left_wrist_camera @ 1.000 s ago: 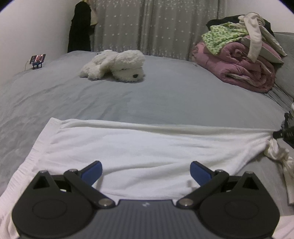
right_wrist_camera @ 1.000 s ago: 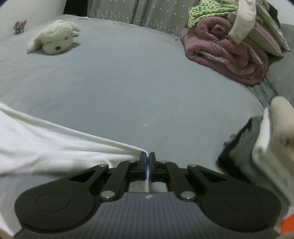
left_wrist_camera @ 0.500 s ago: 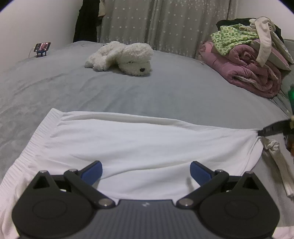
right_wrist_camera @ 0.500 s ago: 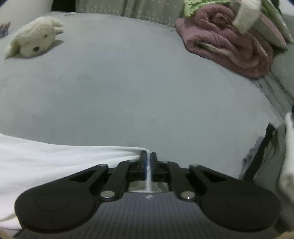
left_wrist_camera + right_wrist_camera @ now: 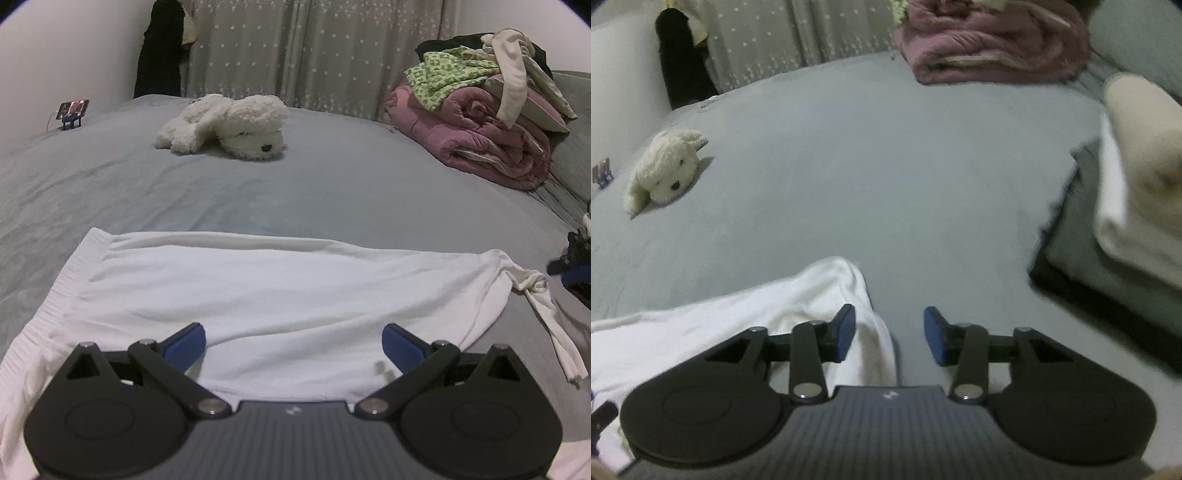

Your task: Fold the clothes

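Observation:
A white garment (image 5: pixel 258 295) lies spread flat on the grey bed, its ribbed band at the left and a knotted tie at the right corner. My left gripper (image 5: pixel 293 343) hovers over its near edge, open wide, nothing between the pads. In the right wrist view the garment's corner (image 5: pixel 842 295) lies loose on the sheet beside the left pad. My right gripper (image 5: pixel 889 334) has its jaws opening, and the cloth is no longer pressed between them.
A white plush dog (image 5: pixel 229 125) lies far back on the grey bed (image 5: pixel 332 192). A rolled pink quilt with piled clothes (image 5: pixel 480 122) sits at the back right. Folded grey and cream clothes (image 5: pixel 1119 221) are stacked to the right. A small phone stand (image 5: pixel 72 112) is far left.
The right gripper, shut on the garment's corner before, has opened and let it drop, and has rolled and shifted sideways. The left gripper stayed open over the garment.

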Tool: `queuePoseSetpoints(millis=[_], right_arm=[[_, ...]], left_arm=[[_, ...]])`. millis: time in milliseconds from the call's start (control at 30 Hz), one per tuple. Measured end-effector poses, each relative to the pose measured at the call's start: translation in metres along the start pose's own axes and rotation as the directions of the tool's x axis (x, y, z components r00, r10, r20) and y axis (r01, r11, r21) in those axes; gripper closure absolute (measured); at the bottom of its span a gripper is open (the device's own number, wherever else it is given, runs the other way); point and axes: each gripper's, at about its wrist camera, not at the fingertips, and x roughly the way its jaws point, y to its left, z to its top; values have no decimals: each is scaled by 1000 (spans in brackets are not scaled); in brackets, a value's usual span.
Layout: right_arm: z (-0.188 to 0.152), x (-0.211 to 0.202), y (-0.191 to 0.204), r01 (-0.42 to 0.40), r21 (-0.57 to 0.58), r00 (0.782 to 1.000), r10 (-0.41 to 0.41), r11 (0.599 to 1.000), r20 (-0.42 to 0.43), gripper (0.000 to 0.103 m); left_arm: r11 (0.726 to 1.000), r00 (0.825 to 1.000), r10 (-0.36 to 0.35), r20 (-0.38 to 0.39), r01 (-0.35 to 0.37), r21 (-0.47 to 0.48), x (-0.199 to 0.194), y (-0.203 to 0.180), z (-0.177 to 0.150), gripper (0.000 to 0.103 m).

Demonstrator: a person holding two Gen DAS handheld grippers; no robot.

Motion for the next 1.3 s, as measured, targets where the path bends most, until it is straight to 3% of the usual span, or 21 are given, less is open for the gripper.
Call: queuePoseSetpoints(millis=[233, 333, 433, 567, 633, 733, 833, 900, 1300], right_arm=[[-27, -5, -5, -69, 48, 993, 74, 996, -89, 81], [-35, 0, 6, -75, 4, 990, 75, 997, -117, 100], [-35, 0, 22, -22, -101, 994, 11, 995, -109, 101], [-19, -7, 33, 137, -244, 987, -152, 960, -43, 101], [-9, -11, 35, 246, -307, 968, -251, 919, 22, 101], [7, -18, 36, 396, -383, 918, -367, 835, 151, 101], [15, -24, 39, 495, -417, 868, -418, 762, 266, 101], [11, -26, 38, 519, -435, 854, -426, 736, 299, 101], [-69, -41, 22, 445, -535, 895, -361, 718, 260, 101]], left_arm=[[1000, 1000, -2, 10, 2, 21, -3, -4, -2, 1], [1000, 1000, -3, 9, 3, 23, -4, -5, -3, 1], [1000, 1000, -5, 8, 5, 30, -5, -6, -3, 1], [999, 1000, -6, 14, 6, 34, -6, -5, -3, 1], [1000, 1000, -6, 13, 5, 28, -6, -3, -2, 1], [1000, 1000, -5, 10, 5, 14, -4, -2, -1, 1], [1000, 1000, -6, 7, 6, 3, -3, -1, 0, 1], [1000, 1000, -8, 5, 8, 2, -3, 0, 0, 1], [1000, 1000, -9, 4, 9, 9, -5, 0, -1, 1]])
